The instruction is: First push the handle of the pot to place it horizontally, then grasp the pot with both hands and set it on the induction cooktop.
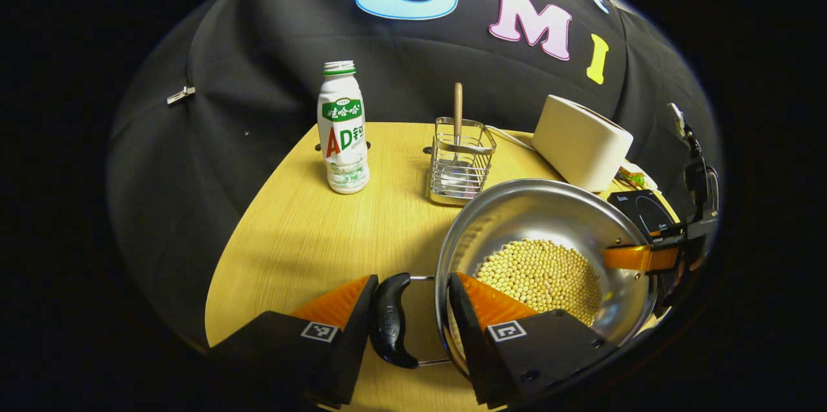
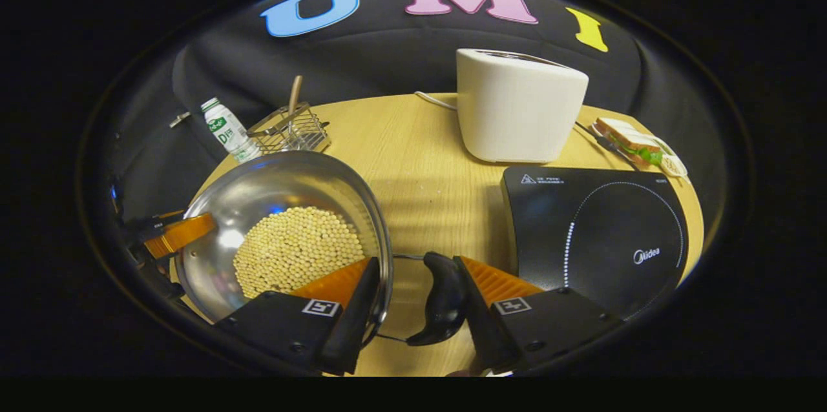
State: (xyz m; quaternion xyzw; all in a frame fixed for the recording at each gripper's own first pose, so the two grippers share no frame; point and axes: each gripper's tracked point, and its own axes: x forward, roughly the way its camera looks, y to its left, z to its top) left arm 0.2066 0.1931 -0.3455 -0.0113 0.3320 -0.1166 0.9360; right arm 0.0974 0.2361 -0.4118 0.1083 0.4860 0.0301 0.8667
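Note:
A steel pot (image 1: 543,212) (image 2: 271,186) holding pale beans (image 1: 543,273) sits on the wooden table (image 1: 303,231), left of the black induction cooktop (image 2: 594,237) (image 1: 646,205). My left gripper (image 1: 413,278) is open and straddles the pot's black left handle (image 1: 391,328) and rim, with one finger outside the handle and the other inside the pot. My right gripper (image 2: 417,260) is open and straddles the right handle (image 2: 446,299) the same way. Both handles lie flat. Each view also shows the other gripper's finger at the pot's far rim.
A white toaster (image 2: 517,105) (image 1: 581,141) stands behind the cooktop, with a sandwich on a plate (image 2: 636,144) to its right. A drink bottle (image 1: 342,131) (image 2: 229,131) and a wire rack (image 1: 460,163) (image 2: 291,128) holding a wooden-handled utensil stand behind the pot.

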